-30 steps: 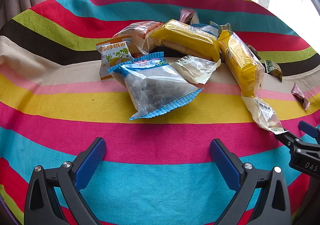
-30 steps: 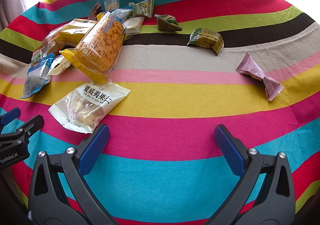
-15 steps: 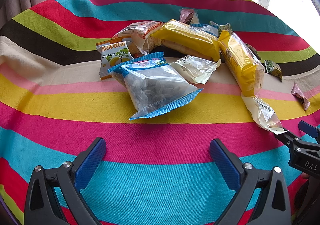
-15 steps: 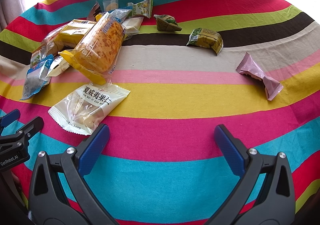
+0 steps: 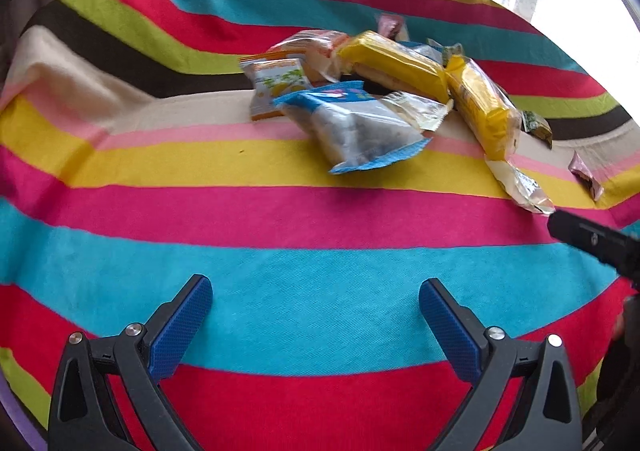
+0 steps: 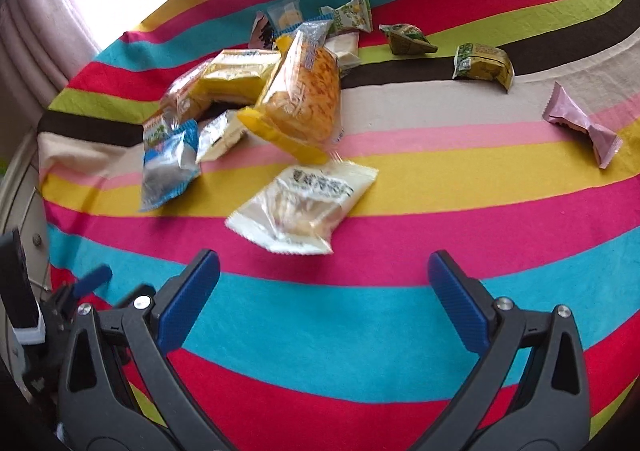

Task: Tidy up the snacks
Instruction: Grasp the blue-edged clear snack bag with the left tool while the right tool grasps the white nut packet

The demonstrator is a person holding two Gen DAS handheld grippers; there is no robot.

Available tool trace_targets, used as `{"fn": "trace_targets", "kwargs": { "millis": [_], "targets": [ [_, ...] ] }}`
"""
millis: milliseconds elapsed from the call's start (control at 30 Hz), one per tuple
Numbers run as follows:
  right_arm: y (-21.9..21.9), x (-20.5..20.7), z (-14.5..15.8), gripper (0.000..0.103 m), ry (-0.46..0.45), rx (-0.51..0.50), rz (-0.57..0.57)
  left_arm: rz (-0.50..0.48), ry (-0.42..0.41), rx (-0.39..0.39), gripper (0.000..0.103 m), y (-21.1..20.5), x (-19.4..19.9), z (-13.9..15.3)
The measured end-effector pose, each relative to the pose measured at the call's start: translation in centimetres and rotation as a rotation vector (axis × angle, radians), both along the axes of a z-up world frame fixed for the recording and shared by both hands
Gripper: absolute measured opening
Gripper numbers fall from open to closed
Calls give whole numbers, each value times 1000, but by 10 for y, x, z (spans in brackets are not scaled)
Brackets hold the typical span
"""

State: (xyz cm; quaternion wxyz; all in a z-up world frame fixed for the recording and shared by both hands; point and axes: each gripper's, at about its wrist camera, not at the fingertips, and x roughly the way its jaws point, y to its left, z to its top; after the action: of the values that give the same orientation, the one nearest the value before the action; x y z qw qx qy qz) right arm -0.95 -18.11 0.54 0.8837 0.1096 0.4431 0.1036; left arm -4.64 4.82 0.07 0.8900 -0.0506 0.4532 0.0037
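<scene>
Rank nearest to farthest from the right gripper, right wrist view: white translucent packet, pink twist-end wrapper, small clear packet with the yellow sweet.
1. White translucent packet: just ahead of the right gripper.
2. Pink twist-end wrapper: far right.
3. Small clear packet with the yellow sweet: back of the pile.

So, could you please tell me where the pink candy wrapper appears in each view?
Left wrist: pink wrapper at the far right edge, on the pink stripe.
Right wrist: pink wrapper upper right, lying alone.
Shared landmark: the white packet, just beyond the pile's yellow bag.
</scene>
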Motion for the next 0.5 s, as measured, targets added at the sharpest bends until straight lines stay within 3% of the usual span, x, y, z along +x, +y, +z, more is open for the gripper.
{"fn": "trace_targets", "kwargs": {
  "millis": [133, 167, 267, 367, 500],
  "targets": [
    [22, 33, -2, 103, 63, -21, -49, 62, -5, -43, 103, 22, -7, 1],
    [28, 42, -4, 103, 72, -67, -63, 72, 3, -44, 103, 23, -5, 2],
    [54, 46, -9, 88, 52, -309, -49, 122, 39, -40, 103, 22, 8, 3],
    [51, 26, -7, 66, -12, -312, 3, 148, 52, -99, 103, 21, 28, 6],
    [23, -6, -9, 60, -62, -304, 39, 149, 39, -210, 103, 10, 62, 13]
  ]
}}
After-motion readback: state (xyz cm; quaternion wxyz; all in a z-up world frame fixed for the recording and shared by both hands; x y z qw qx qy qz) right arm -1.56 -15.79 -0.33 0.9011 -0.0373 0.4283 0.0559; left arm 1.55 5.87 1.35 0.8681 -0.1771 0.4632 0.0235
